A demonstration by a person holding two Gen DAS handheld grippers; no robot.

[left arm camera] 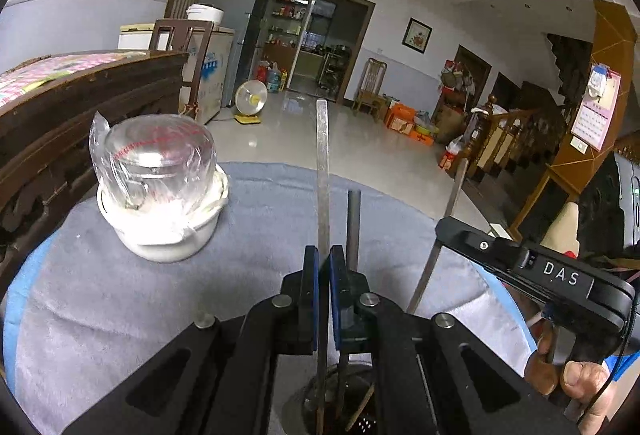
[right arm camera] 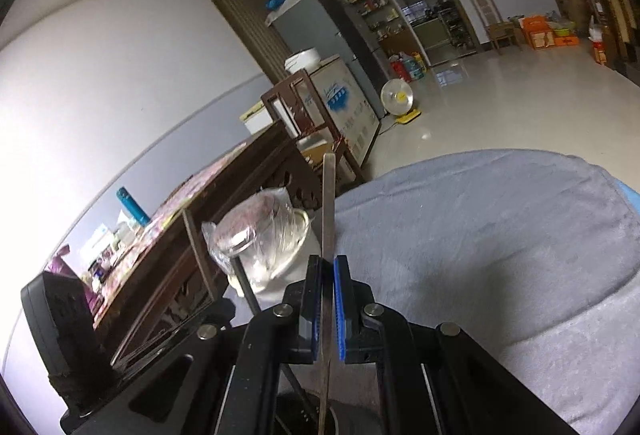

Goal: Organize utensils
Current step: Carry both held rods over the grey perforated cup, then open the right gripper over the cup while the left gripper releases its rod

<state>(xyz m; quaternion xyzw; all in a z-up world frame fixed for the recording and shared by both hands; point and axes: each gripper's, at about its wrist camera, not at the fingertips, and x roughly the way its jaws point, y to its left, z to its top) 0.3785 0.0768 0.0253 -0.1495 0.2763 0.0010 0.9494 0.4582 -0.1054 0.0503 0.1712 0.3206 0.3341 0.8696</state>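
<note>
My left claw (left arm camera: 324, 255) clamped one flat metal handle (left arm camera: 322, 163), my right claw (right arm camera: 329, 265) another (right arm camera: 329, 203), each held upright so its lower end dropped into the dark utensil holder (left arm camera: 332, 391) below on the grey cloth (left arm camera: 120, 295).

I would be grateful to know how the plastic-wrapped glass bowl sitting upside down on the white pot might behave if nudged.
The glass bowl merely rests upside down on the white pot, so a nudge would probably shift or tip it. Its loose plastic wrap looks slick, so gripper pads may slide. Being clear glass, it is likely fragile and fairly heavy for its size.
</note>
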